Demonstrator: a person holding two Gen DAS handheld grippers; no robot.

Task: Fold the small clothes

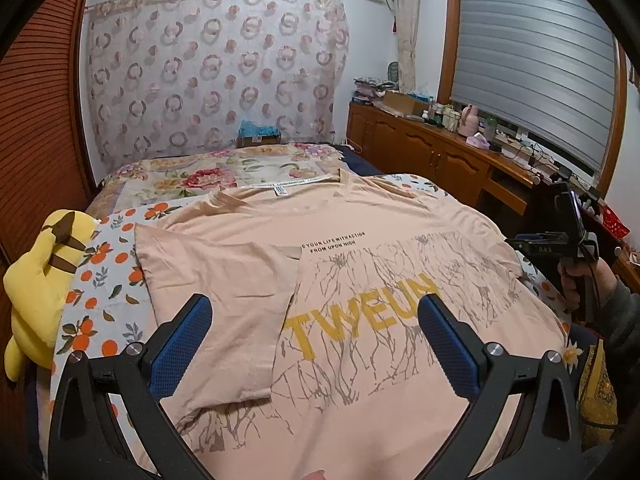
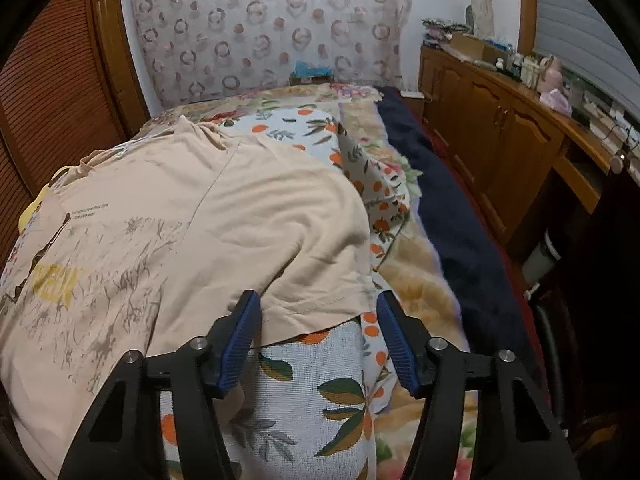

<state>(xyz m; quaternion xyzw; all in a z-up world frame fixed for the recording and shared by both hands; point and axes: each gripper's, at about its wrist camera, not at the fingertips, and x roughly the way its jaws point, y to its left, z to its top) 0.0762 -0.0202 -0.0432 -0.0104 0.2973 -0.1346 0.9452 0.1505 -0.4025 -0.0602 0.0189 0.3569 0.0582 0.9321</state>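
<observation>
A peach T-shirt with yellow "TWEUN" lettering lies face up on the bed. Its left side is folded in over the front. My left gripper is open and empty, held above the shirt's lower middle. My right gripper is open, and its jaws straddle the hem of the shirt's right sleeve without closing on it. The shirt also shows in the right wrist view. The right gripper with the hand holding it shows at the right edge of the left wrist view.
The shirt lies on an orange-fruit print cloth over a floral bedspread. A yellow plush toy sits at the bed's left edge. A wooden cabinet with bottles stands on the right. A dark blue blanket runs along the bed's right side.
</observation>
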